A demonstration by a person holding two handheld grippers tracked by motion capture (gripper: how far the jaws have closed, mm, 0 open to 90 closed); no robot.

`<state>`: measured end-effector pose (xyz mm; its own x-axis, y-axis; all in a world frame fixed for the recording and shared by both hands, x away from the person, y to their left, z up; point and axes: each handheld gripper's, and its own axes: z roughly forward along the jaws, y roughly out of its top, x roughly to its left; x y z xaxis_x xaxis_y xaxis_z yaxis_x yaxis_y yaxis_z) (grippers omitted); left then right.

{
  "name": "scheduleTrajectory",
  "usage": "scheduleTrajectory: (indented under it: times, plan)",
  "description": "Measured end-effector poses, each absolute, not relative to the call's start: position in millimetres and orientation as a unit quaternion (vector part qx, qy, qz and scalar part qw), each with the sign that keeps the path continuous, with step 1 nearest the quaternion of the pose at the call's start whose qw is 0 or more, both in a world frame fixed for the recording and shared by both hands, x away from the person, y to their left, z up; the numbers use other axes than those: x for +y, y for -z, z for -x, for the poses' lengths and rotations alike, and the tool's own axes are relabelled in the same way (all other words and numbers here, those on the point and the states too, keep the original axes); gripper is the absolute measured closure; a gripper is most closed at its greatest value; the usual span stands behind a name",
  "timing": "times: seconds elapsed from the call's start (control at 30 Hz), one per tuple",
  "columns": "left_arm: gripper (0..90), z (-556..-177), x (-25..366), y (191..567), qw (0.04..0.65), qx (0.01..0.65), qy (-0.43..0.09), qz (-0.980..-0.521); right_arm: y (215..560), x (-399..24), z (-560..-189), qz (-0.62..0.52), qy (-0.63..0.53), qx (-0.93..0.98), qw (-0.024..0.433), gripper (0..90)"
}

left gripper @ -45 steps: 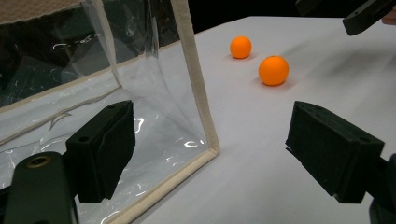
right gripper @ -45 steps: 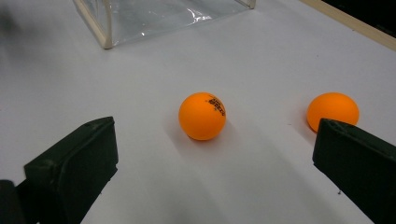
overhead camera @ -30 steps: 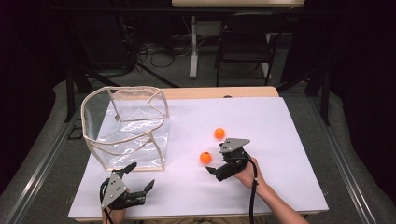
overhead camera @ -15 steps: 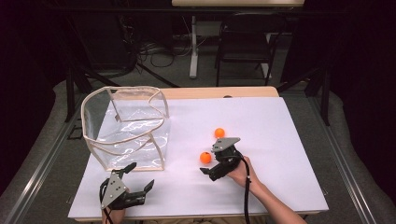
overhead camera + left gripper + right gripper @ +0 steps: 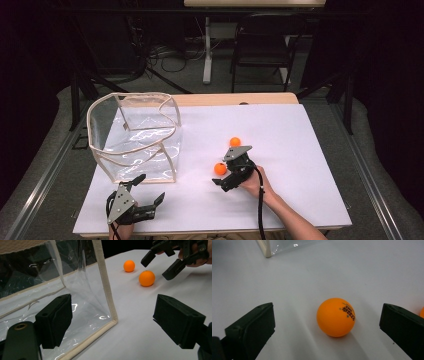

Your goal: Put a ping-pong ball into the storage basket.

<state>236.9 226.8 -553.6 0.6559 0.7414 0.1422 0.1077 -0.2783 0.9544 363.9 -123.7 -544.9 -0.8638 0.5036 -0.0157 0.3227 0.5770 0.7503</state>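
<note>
The right gripper (image 5: 224, 175) has been brought leftward across the white tabletop (image 5: 300, 150) over the last second, from a spot just right of the near orange ball (image 5: 220, 168) to one where the ball lies between its fingers. In the right gripper view the fingers (image 5: 252, 327) are seen spread wide, one on each side of the ball (image 5: 336, 317), and neither is touching it. The ball is resting on the tabletop, with printed lettering turned toward that camera. A second orange ball (image 5: 235, 142) is lying a little farther off, apart from the first, and a sliver of it is caught at the right edge of the right gripper view.

The left gripper (image 5: 147, 192) has not been moved in that time. It is held low near the front edge of the tabletop, its fingers (image 5: 53, 320) spread, just in front of the near corner of the clear plastic bag (image 5: 135, 135) with the cream-coloured trim. The bag is standing open and upright at the left side of the tabletop, and nothing is seen inside it.

From this shift it is judged that the approach to the near ball is nearly finished and that a closing of the right fingers is what is called for next. Because the ball is light and round, it could be nudged away if one finger reaches it before the other.
</note>
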Motion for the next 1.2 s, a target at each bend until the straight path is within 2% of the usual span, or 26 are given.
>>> scheduleTrajectory:
  times: [0.5, 0.6, 0.8, 1.07, 1.2]
  plan:
    - [15.7, -236.7, 226.2, 553.4, 0.528, 0.286, -0.301, -0.741, 553.0, -121.4, -372.2, -0.245, -0.387, 0.882, 0.106, 0.7]
    - [15.6, -236.5, 227.0, 553.4, 0.529, 0.287, -0.301, -0.74, 553.3, -121.4, -371.8, -0.243, -0.382, 0.884, 0.112, 6.5]
    - [15.7, -236.6, 226.8, 553.5, 0.528, 0.288, -0.302, -0.739, 554.4, -119.7, -371.3, -0.248, -0.366, 0.888, 0.126, 25.1]
    - [15.7, -236.8, 226.4, 553.4, 0.527, 0.287, -0.302, -0.74, 554.1, -119.9, -370.8, -0.24, -0.355, 0.893, 0.135, 38.2]
    - [15.6, -236.8, 226.7, 553.2, 0.528, 0.288, -0.303, -0.739, 554.2, -119.2, -370.6, -0.236, -0.353, 0.896, 0.133, 41.3]
